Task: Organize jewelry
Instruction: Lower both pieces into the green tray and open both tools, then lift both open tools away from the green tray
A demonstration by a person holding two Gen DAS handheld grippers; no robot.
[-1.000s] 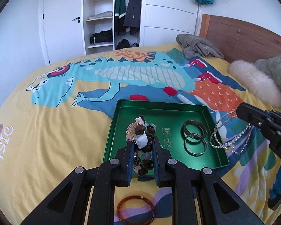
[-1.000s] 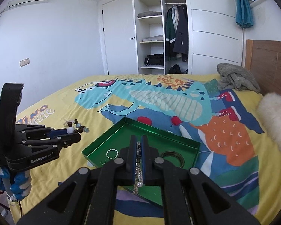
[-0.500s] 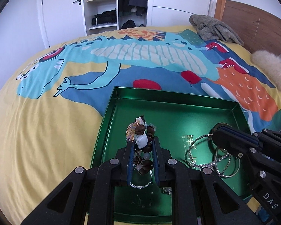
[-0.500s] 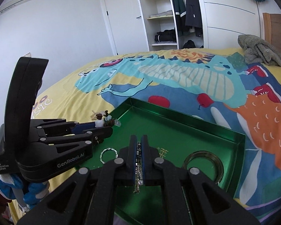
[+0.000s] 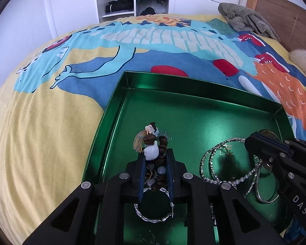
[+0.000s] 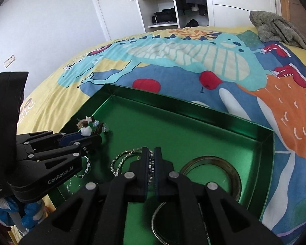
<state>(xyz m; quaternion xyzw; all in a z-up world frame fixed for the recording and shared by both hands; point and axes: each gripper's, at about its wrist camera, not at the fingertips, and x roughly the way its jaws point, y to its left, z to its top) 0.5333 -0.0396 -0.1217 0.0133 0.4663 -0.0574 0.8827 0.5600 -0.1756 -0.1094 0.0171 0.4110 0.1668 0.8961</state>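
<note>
A green metal tray [image 5: 204, 89] [image 6: 193, 104] lies on the bed. My left gripper [image 5: 155, 157] [image 6: 91, 135] is shut on a brown bead bracelet [image 5: 160, 149] [image 6: 91, 125] with a white charm, held low over the tray's left part. My right gripper [image 6: 150, 153] [image 5: 250, 141] is shut on a sparkly rhinestone chain [image 5: 212, 163] [image 6: 122, 160], its loops hanging down to the tray floor. A silver chain ring [image 5: 153, 214] lies in the tray under my left gripper. Metal bangles [image 6: 210, 173] lie in the tray's right part.
The bedspread [image 5: 40, 122] is yellow with a dinosaur print. A grey towel [image 5: 242, 18] and a wooden headboard [image 5: 281, 14] are at the far right. A white wardrobe with open shelves [image 6: 167, 6] stands behind the bed.
Both grippers have moved forward and down over the tray with their jewelry. The rhinestone chain's loops now reach the tray floor.
</note>
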